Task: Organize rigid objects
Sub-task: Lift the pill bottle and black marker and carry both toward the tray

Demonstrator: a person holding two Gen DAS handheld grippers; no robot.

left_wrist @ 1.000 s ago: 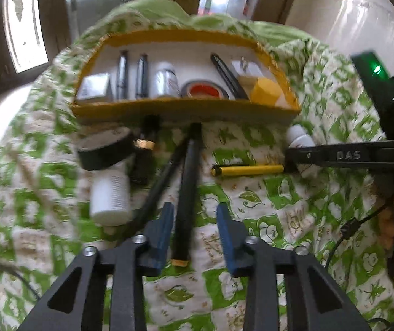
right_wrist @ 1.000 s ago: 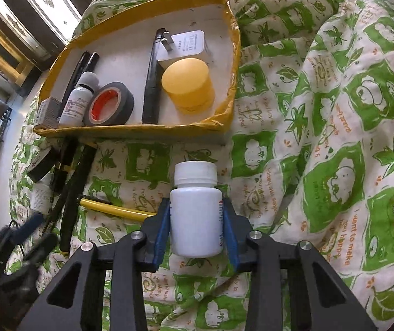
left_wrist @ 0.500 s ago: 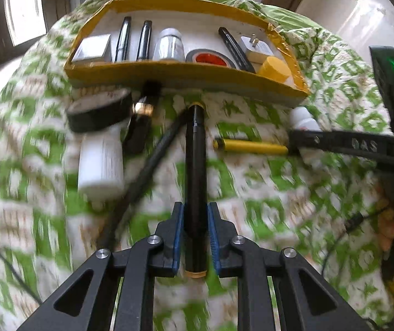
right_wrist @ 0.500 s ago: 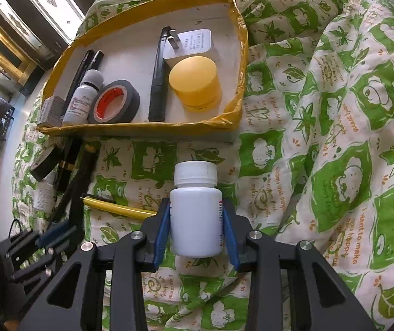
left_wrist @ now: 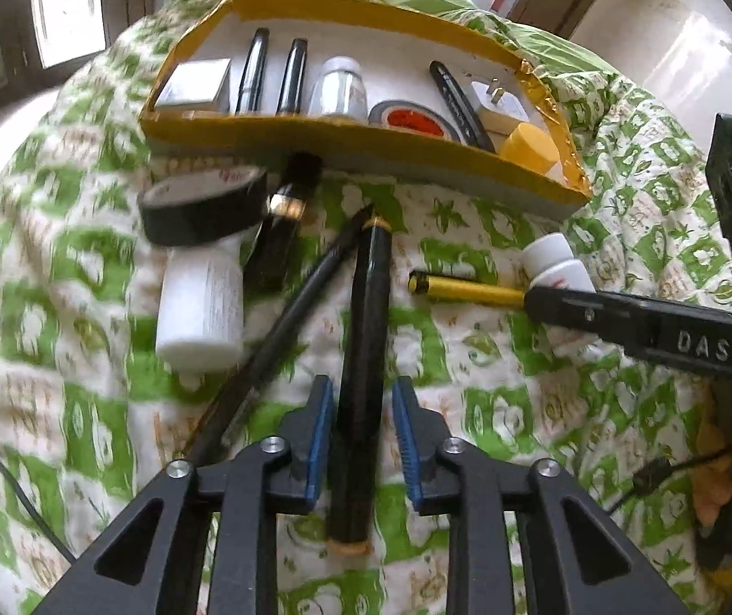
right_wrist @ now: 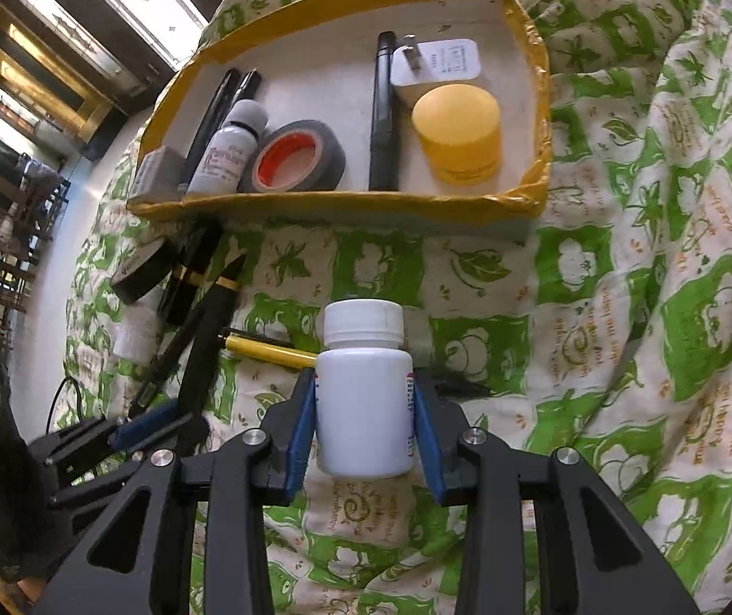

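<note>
My left gripper is shut on a black pen with gold rings and holds it pointing at the yellow-edged tray. My right gripper is shut on a white pill bottle, held upright above the green patterned bedspread, short of the tray's front wall. That bottle also shows in the left wrist view, with the right gripper around it. The left gripper with the pen shows in the right wrist view.
In the tray lie a grey box, two black pens, a small bottle, a tape roll with red core, a white charger and a yellow jar. On the bedspread: black tape, white bottle, yellow pen, black pencil.
My left gripper closed on the black pen and has lifted it, drawing back a little from the tray. My right gripper keeps hold of the white bottle and has moved slightly toward the tray.
</note>
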